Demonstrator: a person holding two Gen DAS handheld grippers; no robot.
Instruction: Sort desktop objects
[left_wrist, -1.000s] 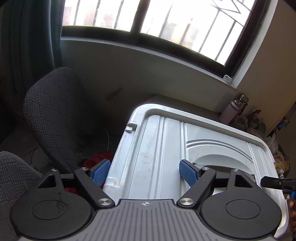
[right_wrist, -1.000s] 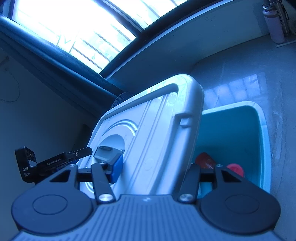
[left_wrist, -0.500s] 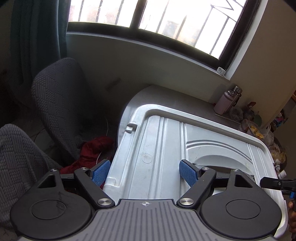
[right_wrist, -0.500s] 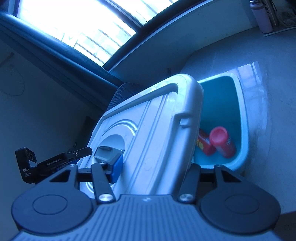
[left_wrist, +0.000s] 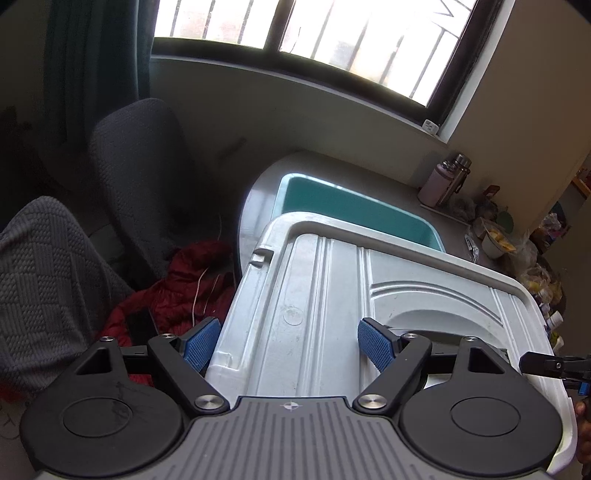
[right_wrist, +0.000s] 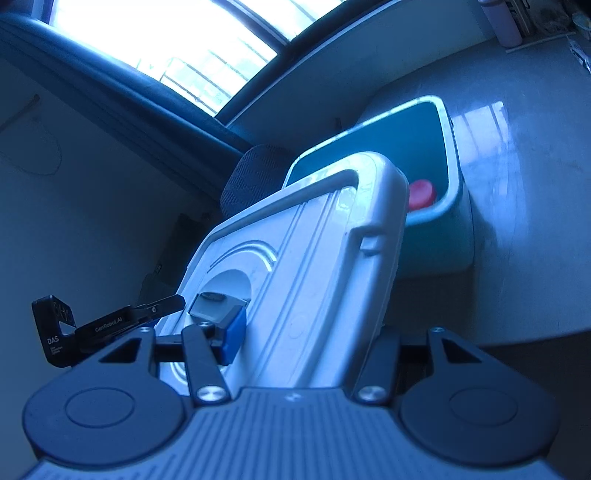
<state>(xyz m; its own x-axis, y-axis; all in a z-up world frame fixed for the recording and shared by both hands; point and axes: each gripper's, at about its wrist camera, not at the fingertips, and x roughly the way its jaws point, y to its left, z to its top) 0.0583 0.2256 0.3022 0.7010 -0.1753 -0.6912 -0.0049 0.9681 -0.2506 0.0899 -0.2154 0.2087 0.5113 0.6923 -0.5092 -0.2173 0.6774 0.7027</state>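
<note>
The grey worktop (right_wrist: 517, 177) carries a teal storage bin (left_wrist: 354, 210) near its rounded corner, standing uncovered. Above and in front of the bin, a white ribbed lid (left_wrist: 332, 306) is held in the air, tilted, its far edge overlapping the bin's near rim. The left gripper (left_wrist: 288, 343) has its blue-padded fingers (left_wrist: 376, 345) set wide, one at the lid's left edge and one on its top surface near the arched recess, clamping that side. The right gripper (right_wrist: 306, 328) grips the opposite side, one finger (right_wrist: 229, 332) pressed into the recess; the other is hidden under the lid's rim. A red round-capped container (right_wrist: 421, 194) lies inside the bin. A pink bottle (left_wrist: 437, 182) stands far back on the worktop.
</note>
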